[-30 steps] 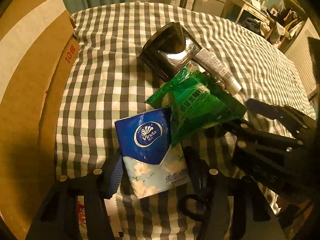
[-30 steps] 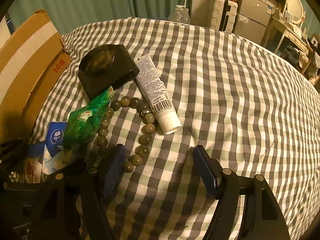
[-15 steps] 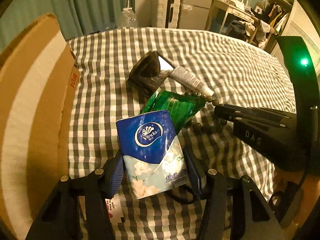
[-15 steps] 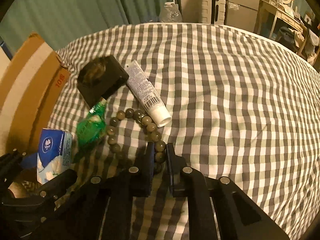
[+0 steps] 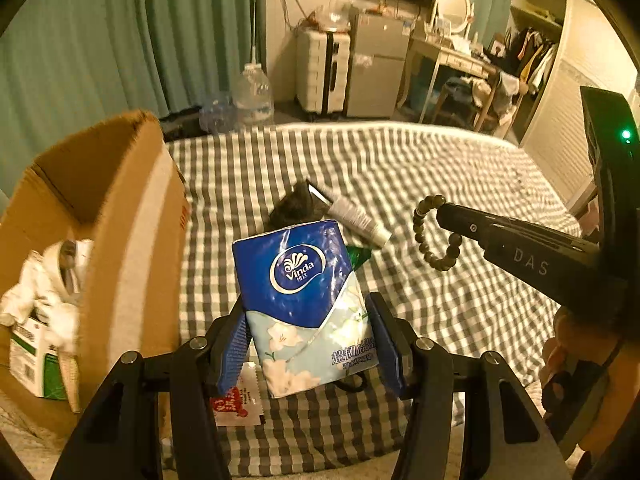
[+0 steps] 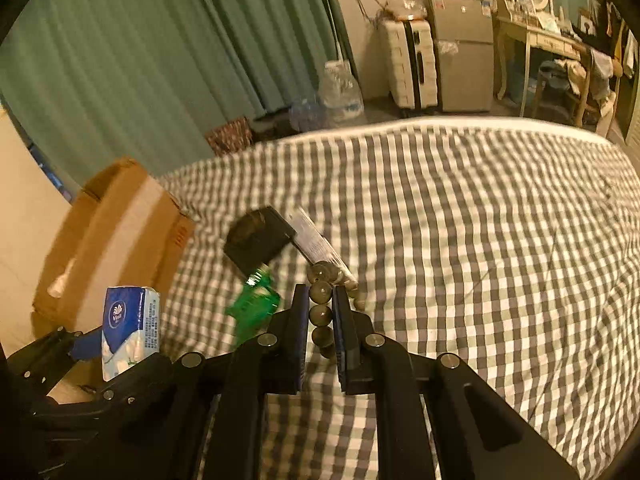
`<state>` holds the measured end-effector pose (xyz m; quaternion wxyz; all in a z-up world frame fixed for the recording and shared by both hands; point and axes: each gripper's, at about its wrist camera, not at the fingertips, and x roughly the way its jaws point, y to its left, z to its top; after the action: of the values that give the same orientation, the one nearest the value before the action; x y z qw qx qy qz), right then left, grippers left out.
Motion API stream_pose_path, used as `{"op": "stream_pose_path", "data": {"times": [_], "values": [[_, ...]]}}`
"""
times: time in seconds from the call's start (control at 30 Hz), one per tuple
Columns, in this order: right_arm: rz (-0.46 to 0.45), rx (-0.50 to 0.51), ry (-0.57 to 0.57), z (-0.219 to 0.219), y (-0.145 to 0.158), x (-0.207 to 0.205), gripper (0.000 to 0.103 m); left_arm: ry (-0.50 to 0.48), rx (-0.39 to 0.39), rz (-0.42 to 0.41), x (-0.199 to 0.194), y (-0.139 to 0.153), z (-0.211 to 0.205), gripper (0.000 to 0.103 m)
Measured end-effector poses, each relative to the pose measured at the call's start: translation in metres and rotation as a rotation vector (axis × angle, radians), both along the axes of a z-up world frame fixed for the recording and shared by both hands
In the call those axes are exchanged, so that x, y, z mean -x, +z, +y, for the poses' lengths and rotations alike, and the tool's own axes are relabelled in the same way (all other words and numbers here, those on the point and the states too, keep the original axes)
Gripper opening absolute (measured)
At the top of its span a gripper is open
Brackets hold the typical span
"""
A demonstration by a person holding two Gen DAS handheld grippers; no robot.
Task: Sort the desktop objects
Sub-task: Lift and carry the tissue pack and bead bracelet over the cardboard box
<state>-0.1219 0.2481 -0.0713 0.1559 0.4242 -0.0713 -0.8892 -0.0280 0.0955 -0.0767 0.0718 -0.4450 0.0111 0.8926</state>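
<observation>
**Tissue pack and bead bracelet both held clear of the bed**

The blue tissue pack (image 5: 304,304) sits upright between the blue pads of the left hand-held gripper (image 5: 308,342), which pinches it by its lower, flowered half, so the pack is off the checked bed (image 5: 460,168) and just beside the cardboard box (image 5: 132,216). In the right wrist view the same pack (image 6: 130,330) shows at the lower left, in front of the box (image 6: 116,224).

The bead bracelet (image 5: 434,236) hangs as a loop from the tip of the right hand-held gripper (image 5: 442,212), above the bedcover. From the right wrist camera its jaws are pressed nearly together on a line of dark beads (image 6: 320,312), the right hand-held gripper (image 6: 321,312) gripping the strand with more beads trailing past the tips.

On the bed lie a green packet (image 6: 256,304), partly hidden behind the tissue pack in the left view, a dark case (image 6: 256,238) and a white tube (image 6: 316,244) just beside it. The case and tube touch or nearly touch; blur makes it hard to say which.

Inside the open box there is a white crumpled item (image 5: 48,280) and a small white-and-green carton (image 5: 36,356). A red-and-white sachet (image 5: 236,396) lies on the bedcover under the left hand-held gripper. Beyond the bed hang green curtains (image 6: 160,60).
</observation>
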Motion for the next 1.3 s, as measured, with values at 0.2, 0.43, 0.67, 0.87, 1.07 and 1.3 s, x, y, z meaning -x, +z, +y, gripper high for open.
{"op": "stream_pose_path", "data": {"times": [0.2,0.43,0.67,0.87,1.07,1.3], "values": [[0.105,0.034,-0.001,-0.011,0.039,-0.024,0.011,-0.005,-0.003,0.081,-0.022,0.034,-0.007,0.057],[0.221,0.063,0.040,-0.033,0.083,-0.059,0.011,-0.011,0.013,0.198,-0.052,0.083,-0.028,0.057],[0.318,0.083,0.071,-0.054,0.118,-0.092,0.011,0.002,0.020,0.312,-0.080,0.131,-0.065,0.057],[0.379,0.071,0.099,-0.076,0.139,-0.109,0.011,0.027,0.027,0.376,-0.098,0.157,-0.106,0.057],[0.434,0.046,0.128,-0.088,0.158,-0.122,0.011,0.055,0.076,0.434,-0.102,0.165,-0.141,0.057],[0.488,0.037,0.167,-0.113,0.179,-0.135,0.011,0.129,0.040,0.423,-0.083,0.154,-0.185,0.057]]}}
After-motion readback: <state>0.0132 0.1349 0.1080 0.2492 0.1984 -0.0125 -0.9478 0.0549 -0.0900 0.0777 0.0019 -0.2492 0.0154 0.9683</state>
